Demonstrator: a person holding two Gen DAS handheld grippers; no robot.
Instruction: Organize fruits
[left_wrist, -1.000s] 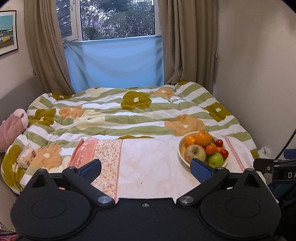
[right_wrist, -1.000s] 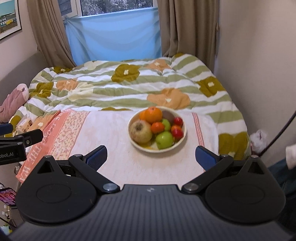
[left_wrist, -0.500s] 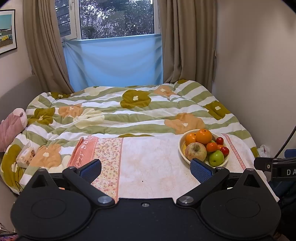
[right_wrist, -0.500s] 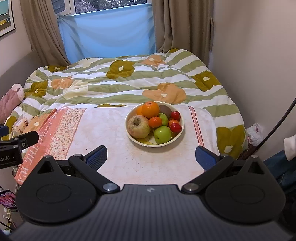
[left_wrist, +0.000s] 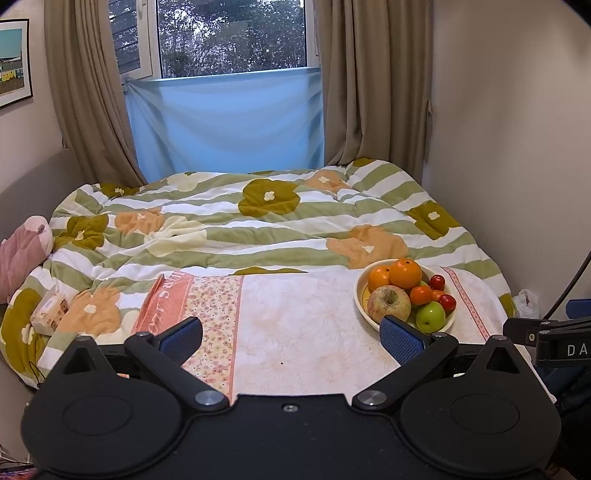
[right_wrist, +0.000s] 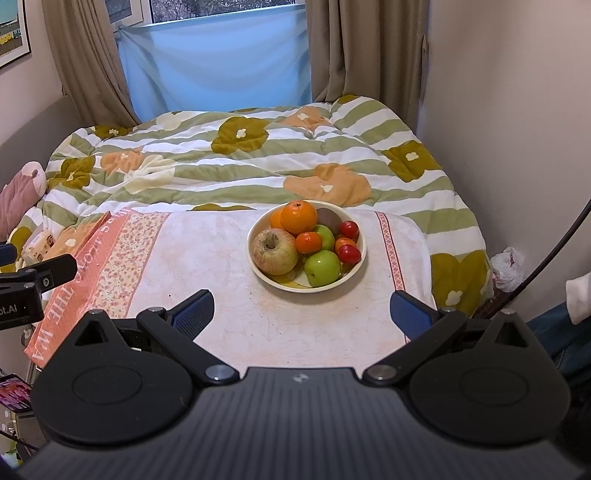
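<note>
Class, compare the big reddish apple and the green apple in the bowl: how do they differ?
The reddish apple is larger and blotchy red-yellow; the green apple is smaller and evenly green. The reddish apple sits at the bowl's left side, the green apple at its near edge. Both are round and lie in the bowl.

place: home bedroom | evidence: bed (right_wrist: 424, 236) with floral quilt (left_wrist: 258, 221), curtained window (left_wrist: 229, 37), framed picture (left_wrist: 13, 61), plush toy (left_wrist: 22, 254)
</note>
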